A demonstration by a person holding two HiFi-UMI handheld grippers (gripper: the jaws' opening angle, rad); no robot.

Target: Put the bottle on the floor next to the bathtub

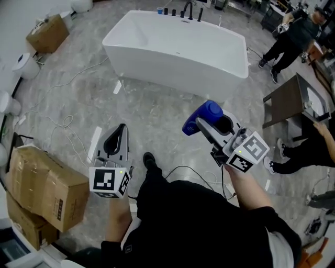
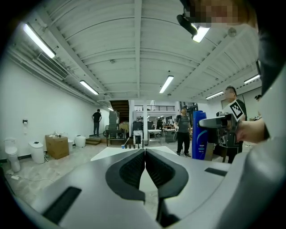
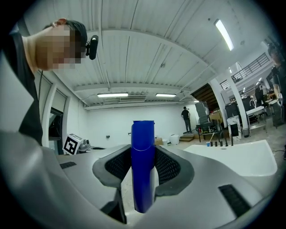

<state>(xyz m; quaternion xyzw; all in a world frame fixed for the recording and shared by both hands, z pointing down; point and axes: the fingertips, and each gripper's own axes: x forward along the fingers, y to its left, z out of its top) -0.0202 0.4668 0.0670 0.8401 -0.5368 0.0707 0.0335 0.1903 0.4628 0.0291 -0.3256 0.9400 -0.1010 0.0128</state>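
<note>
blue plastic shampoo bottle (image 1: 200,117) sits pinched between the two jaws of the right gripper (image 1: 213,125), held up in the air over the grey marbled floor (image 1: 157,112), not touching it. in the right gripper view the ribbed pads press on both sides of the bottle's body, which rises upright between them and stands above the jaw tips. the person's right hand (image 1: 238,175) grips that tool from behind, under its marker cube.

the left gripper (image 1: 120,132) hangs lower and to the left, well apart from the bottle. its jaws are pressed together with nothing between them, the pads meeting along a thin line in its own view.

the white freestanding bathtub (image 1: 172,70) stands ahead on the floor, with dark tap fittings (image 1: 187,10) on its far rim. the bottle is on the near side of the tub, off its right end. cardboard boxes (image 1: 44,186) are stacked at the left edge, and another box (image 1: 48,32) sits near the far wall. thin cables trail across the floor. a bystander (image 1: 293,36) in dark clothes stands past the tub on the right.
</note>
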